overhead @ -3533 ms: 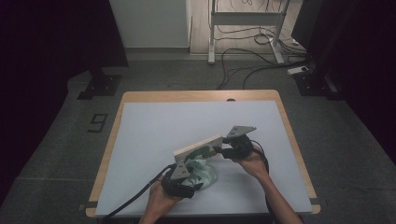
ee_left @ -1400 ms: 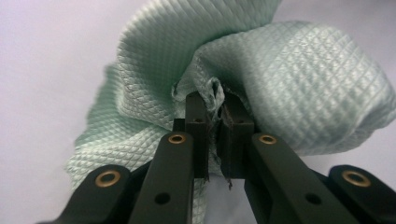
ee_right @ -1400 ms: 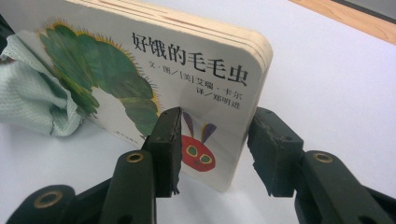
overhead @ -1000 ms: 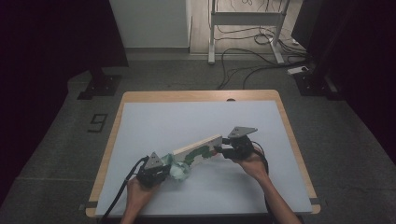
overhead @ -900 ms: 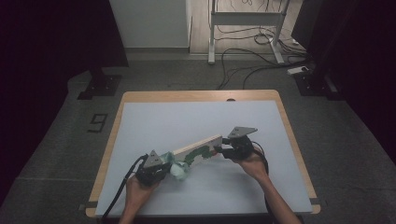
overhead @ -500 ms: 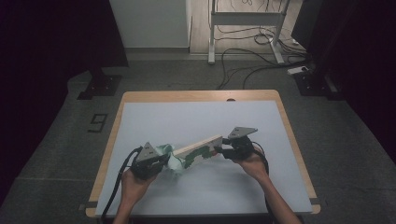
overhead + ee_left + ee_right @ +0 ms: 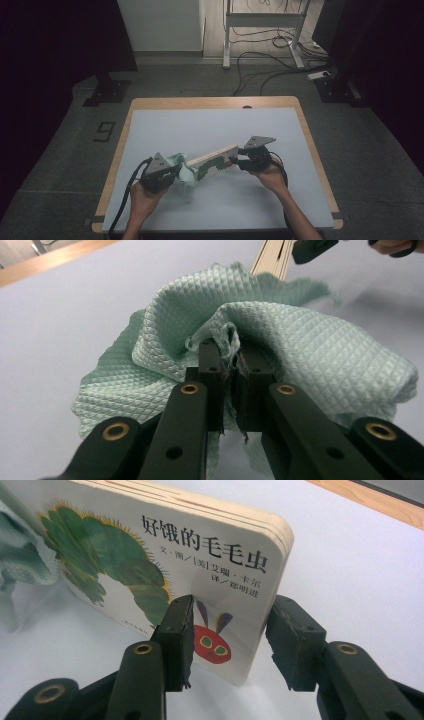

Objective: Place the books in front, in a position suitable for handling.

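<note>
Pale green waffle-textured cloth (image 7: 280, 340): crumpled in a loose bunch at the near left of the white-topped bench with wooden rim (image 7: 210, 102). A fold of it is pinched in the left claw (image 7: 230, 355), whose 2 black jaws stand pressed together on the fabric. In the high view the cloth (image 7: 182, 170) sits just beside the left claw (image 7: 172, 175), partly raised off the surface, its far edge touching the lower end of the book.

Thick board picture book with pale wooden-looking page edges and a green caterpillar on its white cover (image 7: 165, 555): held tilted, 1 end raised toward the right claw, the other sloping down to the cloth. In the high view the book (image 7: 212, 159) lies between the 2 claws.

Right claw (image 7: 227, 630): jaws set on either side of the book's corner; the left jaw lies against the cover, the right jaw stands at the page edge, though contact there is hard to confirm. High view shows this claw (image 7: 240, 161) at the book's raised end, a hand behind it.
</note>
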{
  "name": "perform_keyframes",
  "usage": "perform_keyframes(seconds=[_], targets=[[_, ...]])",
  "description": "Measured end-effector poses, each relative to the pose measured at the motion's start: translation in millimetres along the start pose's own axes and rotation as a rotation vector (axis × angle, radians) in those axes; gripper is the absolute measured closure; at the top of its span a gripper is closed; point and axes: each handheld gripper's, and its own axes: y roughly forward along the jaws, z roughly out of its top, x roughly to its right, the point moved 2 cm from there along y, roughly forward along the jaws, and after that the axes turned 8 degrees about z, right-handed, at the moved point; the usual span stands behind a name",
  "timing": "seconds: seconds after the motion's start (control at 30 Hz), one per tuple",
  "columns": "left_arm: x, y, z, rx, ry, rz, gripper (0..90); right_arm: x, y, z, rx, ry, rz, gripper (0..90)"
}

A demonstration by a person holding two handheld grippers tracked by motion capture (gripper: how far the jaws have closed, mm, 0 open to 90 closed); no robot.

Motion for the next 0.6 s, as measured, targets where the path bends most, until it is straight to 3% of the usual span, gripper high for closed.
perform_keyframes(seconds=[0.6], targets=[[6.7,35.1,-39.7,-0.104,-0.017,0.001,83.4,0.0,0.6,-0.3,0.003,-0.002,-0.004,53.6]])
